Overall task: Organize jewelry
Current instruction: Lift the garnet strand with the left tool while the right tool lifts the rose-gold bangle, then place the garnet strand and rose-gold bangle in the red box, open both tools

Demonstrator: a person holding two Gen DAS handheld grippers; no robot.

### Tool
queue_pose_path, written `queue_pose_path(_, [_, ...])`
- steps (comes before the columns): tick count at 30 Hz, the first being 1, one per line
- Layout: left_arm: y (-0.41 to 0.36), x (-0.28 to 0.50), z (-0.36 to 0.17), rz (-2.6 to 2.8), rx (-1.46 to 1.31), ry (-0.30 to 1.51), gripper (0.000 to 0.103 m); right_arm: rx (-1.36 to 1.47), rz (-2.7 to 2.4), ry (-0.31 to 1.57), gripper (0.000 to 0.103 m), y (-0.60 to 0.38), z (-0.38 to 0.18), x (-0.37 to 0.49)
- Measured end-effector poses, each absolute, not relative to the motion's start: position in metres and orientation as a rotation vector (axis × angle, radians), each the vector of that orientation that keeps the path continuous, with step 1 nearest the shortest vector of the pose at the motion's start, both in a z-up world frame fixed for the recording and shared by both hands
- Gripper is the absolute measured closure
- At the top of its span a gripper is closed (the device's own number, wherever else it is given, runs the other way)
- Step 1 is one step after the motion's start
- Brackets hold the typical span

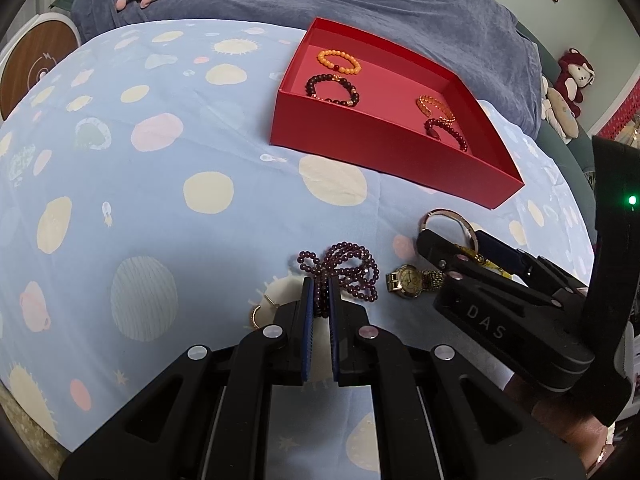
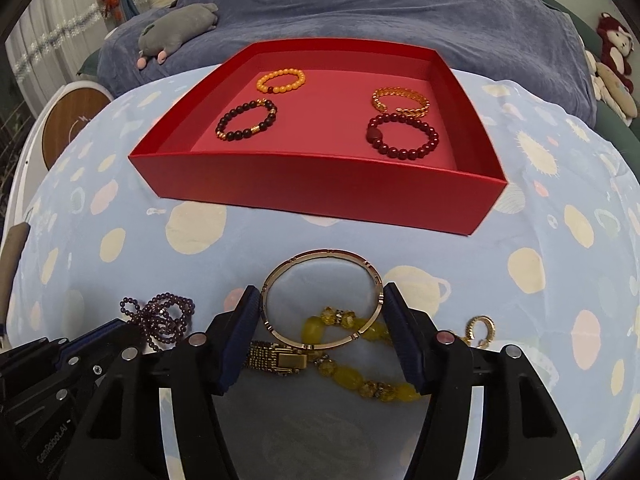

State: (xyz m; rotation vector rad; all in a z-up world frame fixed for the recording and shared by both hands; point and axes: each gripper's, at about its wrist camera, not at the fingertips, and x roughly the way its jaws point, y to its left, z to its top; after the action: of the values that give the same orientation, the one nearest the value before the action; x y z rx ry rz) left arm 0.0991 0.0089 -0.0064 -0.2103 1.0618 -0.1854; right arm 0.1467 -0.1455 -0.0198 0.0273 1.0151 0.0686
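Observation:
A red box (image 1: 360, 148) (image 2: 320, 188) on the spotted sheet holds several bead and chain bracelets (image 2: 404, 136). My left gripper (image 1: 320, 284) is shut on a purple bead necklace (image 1: 352, 268), which also shows in the right wrist view (image 2: 164, 316). My right gripper (image 2: 320, 300) (image 1: 448, 240) has its pads touching both sides of a rose-gold bangle (image 2: 320, 300) that lies on the sheet. A gold watch (image 1: 412, 280) (image 2: 276, 356) and a yellow bead bracelet (image 2: 352, 376) lie by the bangle.
A small gold earring (image 1: 258, 314) lies left of my left fingers. Another gold piece (image 2: 480, 330) lies right of my right fingers. A blue blanket (image 2: 360, 8) with a grey plush toy (image 2: 176, 28) lies behind the box. More plush toys (image 2: 612, 60) sit far right.

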Motion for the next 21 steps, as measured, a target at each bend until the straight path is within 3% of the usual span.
queue_pose_path(21, [-0.009,0.137,0.07,-0.263,-0.187,0.935,0.096,0.158,0.058,0.862,0.043,-0.205,0.054,0.149])
